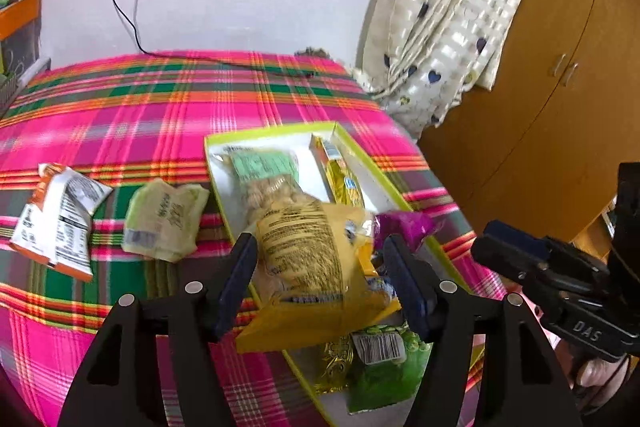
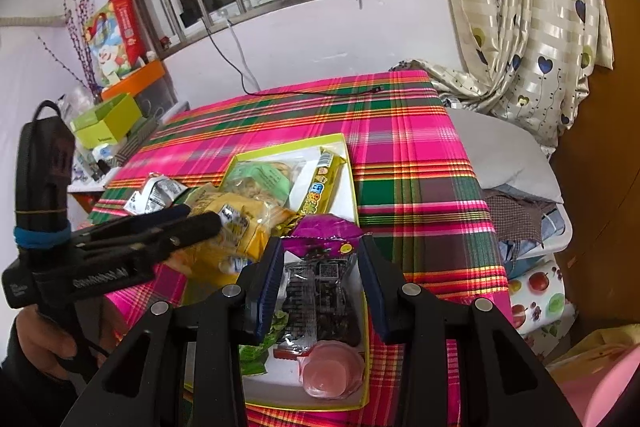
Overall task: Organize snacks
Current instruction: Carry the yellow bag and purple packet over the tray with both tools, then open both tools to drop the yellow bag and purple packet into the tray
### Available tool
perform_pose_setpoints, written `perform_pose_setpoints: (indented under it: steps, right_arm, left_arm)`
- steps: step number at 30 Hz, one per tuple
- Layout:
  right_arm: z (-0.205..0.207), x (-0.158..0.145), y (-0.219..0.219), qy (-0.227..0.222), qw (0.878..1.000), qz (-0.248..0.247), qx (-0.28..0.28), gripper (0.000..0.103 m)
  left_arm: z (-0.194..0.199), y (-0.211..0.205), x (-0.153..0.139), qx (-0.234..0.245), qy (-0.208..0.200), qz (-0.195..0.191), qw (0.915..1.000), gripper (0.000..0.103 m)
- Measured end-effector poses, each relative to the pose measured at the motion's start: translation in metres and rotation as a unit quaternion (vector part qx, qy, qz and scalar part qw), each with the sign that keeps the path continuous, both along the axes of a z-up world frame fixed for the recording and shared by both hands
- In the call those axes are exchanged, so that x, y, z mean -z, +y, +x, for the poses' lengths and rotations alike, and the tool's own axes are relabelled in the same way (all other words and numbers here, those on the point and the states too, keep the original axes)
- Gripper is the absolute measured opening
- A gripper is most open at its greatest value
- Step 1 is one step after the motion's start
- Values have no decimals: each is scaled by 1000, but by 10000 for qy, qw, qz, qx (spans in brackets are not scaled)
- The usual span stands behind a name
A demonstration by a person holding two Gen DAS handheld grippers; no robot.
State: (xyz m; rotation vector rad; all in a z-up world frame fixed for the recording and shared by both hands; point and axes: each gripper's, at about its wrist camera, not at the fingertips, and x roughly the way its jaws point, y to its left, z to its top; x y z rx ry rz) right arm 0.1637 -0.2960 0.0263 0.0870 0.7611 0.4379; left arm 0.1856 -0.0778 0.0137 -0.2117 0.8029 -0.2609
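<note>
A white box with a lime rim (image 1: 272,131) (image 2: 288,147) lies on the plaid cloth and holds several snacks. My left gripper (image 1: 320,283) (image 2: 200,221) stands open over its near end; a yellow bag (image 1: 312,255) (image 2: 240,227) lies between the fingers, and the pads do not press on it. My right gripper (image 2: 320,287) (image 1: 486,243) hangs half open above a purple packet (image 2: 324,239) (image 1: 404,227) and a dark packet (image 2: 320,299), apart from both. On the cloth left of the box lie an orange-white packet (image 1: 56,223) and a pale green one (image 1: 164,219).
The box also holds a long yellow bar (image 2: 320,187), a pink jelly cup (image 2: 332,371) and a green packet (image 1: 384,379). A black cable (image 1: 240,63) crosses the far side of the table. A curtain (image 1: 452,15) and a wooden wardrobe (image 1: 560,67) stand to the right.
</note>
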Motion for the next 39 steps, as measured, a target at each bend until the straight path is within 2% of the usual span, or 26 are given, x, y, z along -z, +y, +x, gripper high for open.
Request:
perform_pose_setpoints:
  steps: [3,8,11,13,18,24,27,37,39]
  right_arm:
    - [-1,0,3,8,10000,-1,-31,36]
    - [-2,2,6,32,10000,-10,-66,36]
    - [-2,2,6,28,10000,-10,-67,36]
    - [-2,2,6,25,10000,-8,-70,36]
    - [-3,2,7,31,10000,-3,-33,36]
    - [-10,-2,5,-15,10000,10,-41,36]
    - [-14,-3,5,-34,10000,24,-65,36]
    - [-36,-15,15,-171,9996,32,-223,36]
    - [-42,-18,20,-220,9993,25,-299,39]
  left_arm:
    - [-7,9,-3,-126,-38,-50,9999,66]
    - [-20,14,-2,6,54,-436,9990,66]
    - [-20,8,4,140,128,-418,9989,66]
    - [-17,3,9,180,240,-386,9988,57]
    - [-11,-9,15,381,328,-300,9983,56]
    - [-11,4,15,121,364,-294,9988,56]
    - [-20,15,8,-23,272,-359,9990,56]
    - [-63,21,-6,-123,113,-182,9997,56]
    - [-71,22,-8,-141,79,-162,9997,56]
